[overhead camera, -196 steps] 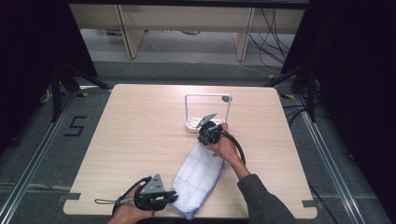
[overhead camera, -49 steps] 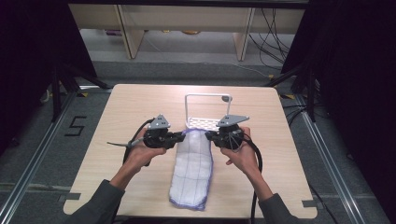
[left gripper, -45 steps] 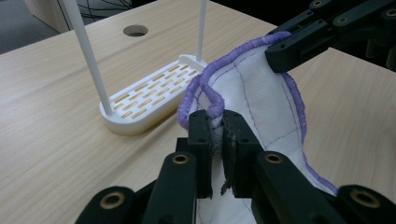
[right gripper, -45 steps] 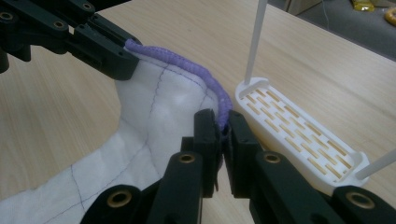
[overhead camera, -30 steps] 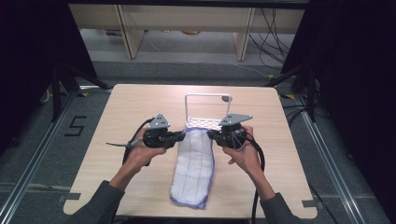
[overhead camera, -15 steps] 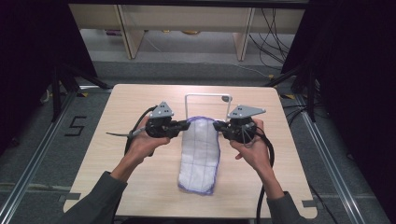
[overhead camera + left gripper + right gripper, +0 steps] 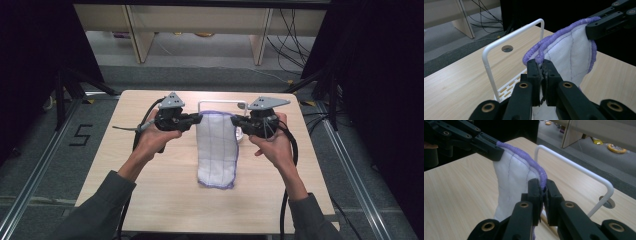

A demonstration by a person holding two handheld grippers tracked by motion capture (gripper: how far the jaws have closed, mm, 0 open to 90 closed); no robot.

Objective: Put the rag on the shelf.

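Two grippers hold one white cloth (image 7: pixel 216 150) with purple trim: our left gripper (image 7: pixel 196 120) pinches its upper left corner, our right gripper (image 7: pixel 236 122) the upper right. In the high view we see the cloth hanging between them, its lower end lying on the table (image 7: pixel 150 200) near the middle. The left gripper view adds the slotted base of the white wire rack (image 7: pixel 489 67) behind the cloth, toward the far edge.

Black "5" (image 7: pixel 81 135) marked on grey floor, left of table.
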